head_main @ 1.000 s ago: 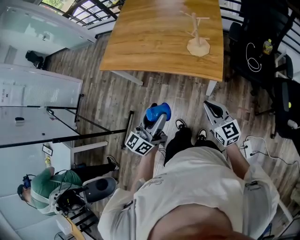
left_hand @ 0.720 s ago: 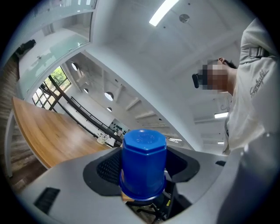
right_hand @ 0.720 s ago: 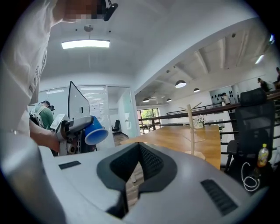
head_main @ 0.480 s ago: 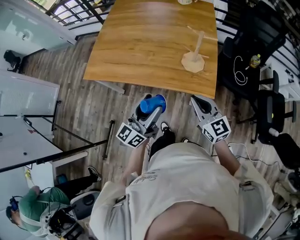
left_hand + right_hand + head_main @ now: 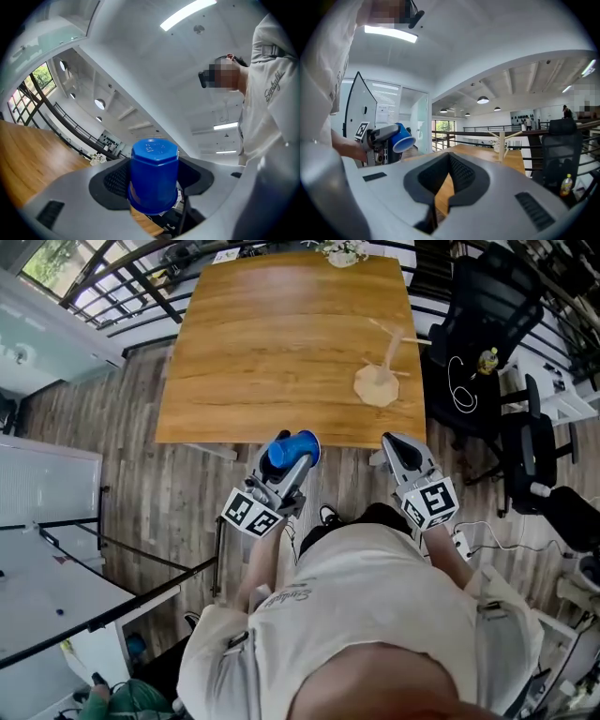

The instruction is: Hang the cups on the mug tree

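My left gripper (image 5: 286, 457) is shut on a blue cup (image 5: 292, 448), held just short of the wooden table's near edge. In the left gripper view the blue cup (image 5: 153, 180) sits between the jaws, its hexagonal base toward the camera. The right gripper view shows the same cup (image 5: 402, 137) at the left, mouth forward. My right gripper (image 5: 397, 448) is shut with nothing in it, its tips at the near edge of the table. The wooden mug tree (image 5: 382, 371) stands on the table's right side, pegs bare; it is also visible as the mug tree (image 5: 501, 140) in the right gripper view.
The wooden table (image 5: 272, 343) fills the upper middle. A white object (image 5: 344, 251) sits at its far edge. Black office chairs (image 5: 483, 324) stand to the right of the table. A black railing (image 5: 122, 277) runs along the left. Wood-plank floor lies below.
The view has shifted toward the table, which now sits lower and nearer. Both grippers have come up to its near edge, the left still holding the blue cup.
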Demonstrator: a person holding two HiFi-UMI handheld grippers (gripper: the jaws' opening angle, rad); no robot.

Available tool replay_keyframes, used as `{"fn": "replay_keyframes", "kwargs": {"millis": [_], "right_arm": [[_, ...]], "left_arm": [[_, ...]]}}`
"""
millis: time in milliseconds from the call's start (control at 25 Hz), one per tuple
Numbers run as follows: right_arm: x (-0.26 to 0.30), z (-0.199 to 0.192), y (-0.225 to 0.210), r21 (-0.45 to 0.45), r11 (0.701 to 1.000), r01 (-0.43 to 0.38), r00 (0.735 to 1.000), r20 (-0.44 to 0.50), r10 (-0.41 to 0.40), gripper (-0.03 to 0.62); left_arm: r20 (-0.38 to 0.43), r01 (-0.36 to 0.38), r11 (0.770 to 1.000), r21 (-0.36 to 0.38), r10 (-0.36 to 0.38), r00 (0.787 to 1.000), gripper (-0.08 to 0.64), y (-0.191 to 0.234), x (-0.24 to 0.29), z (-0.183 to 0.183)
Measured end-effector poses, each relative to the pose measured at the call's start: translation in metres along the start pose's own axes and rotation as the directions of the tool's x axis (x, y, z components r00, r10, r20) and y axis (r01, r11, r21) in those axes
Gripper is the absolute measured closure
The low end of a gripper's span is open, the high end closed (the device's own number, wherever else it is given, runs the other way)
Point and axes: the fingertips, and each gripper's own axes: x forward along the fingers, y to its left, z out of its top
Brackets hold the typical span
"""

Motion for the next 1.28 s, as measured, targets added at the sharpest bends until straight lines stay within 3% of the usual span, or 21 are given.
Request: {"fn": "replay_keyframes", "kwargs": {"millis": [280, 560, 880, 1120, 1280], "right_arm": [[0.015, -0.007, -0.011, 0.028, 0.999, 0.022, 0.998, -0.054, -0.02, 0.597], [0.037, -0.032, -0.048, 0.068, 0.996, 0.06, 0.996, -0.075, -0.055, 0.597], [0.076, -0.007, -0.109, 0.054, 0.996, 0.069, 0.997, 0.039, -0.071, 0.597], [0.078, -0.007, -0.149, 0.058, 0.992, 0.107, 0.991, 0.068, -0.111, 0.597], [0.086, -0.011, -0.166, 0.057, 0.994, 0.098, 0.992, 0.075, -0.102, 0.597]], "left_arm": [[-0.018, 0.003, 0.997, -0.08, -0.005, 1.0, 0.265, 0.025, 0.012, -0.015], [-0.061, 0.0, 0.994, -0.105, -0.006, 0.998, 0.265, 0.049, 0.048, -0.021], [-0.133, 0.049, 0.996, -0.069, -0.058, 0.989, 0.265, 0.072, 0.123, -0.018], [-0.099, 0.071, 0.983, -0.168, -0.088, 0.991, 0.265, 0.085, 0.179, -0.025], [-0.099, 0.087, 0.981, -0.171, -0.105, 0.989, 0.265, 0.091, 0.203, -0.028]]}}
